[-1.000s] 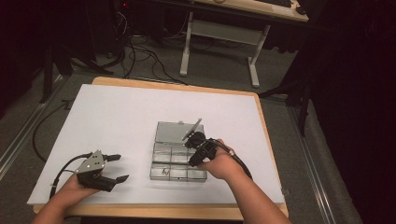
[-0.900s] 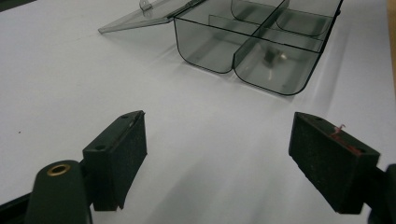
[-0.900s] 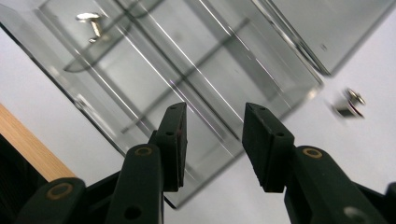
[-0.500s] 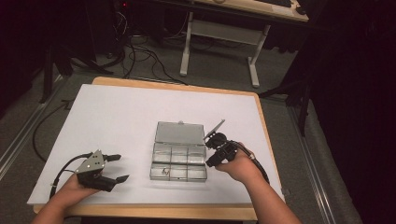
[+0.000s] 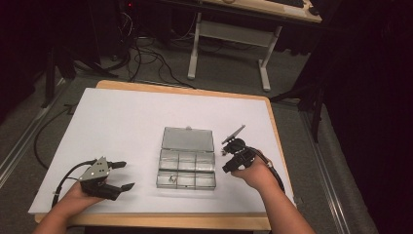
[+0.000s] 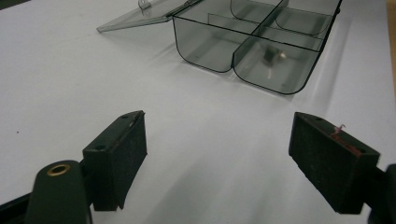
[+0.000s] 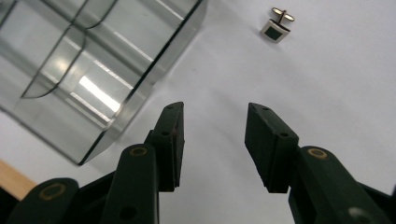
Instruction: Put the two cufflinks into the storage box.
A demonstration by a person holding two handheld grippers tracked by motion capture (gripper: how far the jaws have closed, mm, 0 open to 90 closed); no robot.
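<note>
Gaping right gripper (image 7: 214,140) jaws, empty | left gripper (image 6: 233,158) released | cufflink (image 7: 277,29) blurred

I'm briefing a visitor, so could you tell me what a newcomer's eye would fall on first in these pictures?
A clear compartment box lies open mid-table on the white sheet, one small item in a near compartment. The right gripper is beside it, jaws open and empty, facing a square cufflink. The left gripper rests open at the near left.
</note>
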